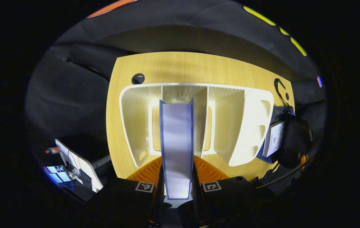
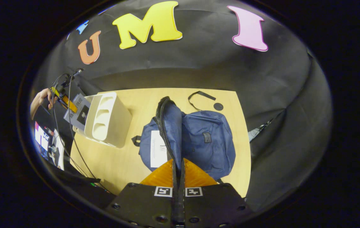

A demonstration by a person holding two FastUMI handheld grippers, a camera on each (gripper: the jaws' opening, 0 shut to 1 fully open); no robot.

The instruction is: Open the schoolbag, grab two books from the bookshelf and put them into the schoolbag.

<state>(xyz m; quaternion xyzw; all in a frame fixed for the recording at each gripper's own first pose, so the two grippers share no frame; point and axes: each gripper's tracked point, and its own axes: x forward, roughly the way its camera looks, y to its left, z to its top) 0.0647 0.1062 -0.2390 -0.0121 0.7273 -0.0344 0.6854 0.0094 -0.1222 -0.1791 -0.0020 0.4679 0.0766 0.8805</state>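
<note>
Left hand-held gripper clamps a book upright above the bookshelf; right hand-held gripper, pointing down, pinches the schoolbag flap, lifting it.

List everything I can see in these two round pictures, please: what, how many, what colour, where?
table: one, light wood, under everything.
bookshelf: one, white, on the table, left of the schoolbag in the right gripper view.
book: one, pale pages with blue cover, held above the bookshelf.
schoolbag: one, dark blue, on the table, flap lifted, a white-covered book inside.
left hand-held gripper: shut on the book.
right hand-held gripper: pinching the schoolbag's flap edge.
hand: one, holding the far gripper, seen in the right gripper view.
</note>
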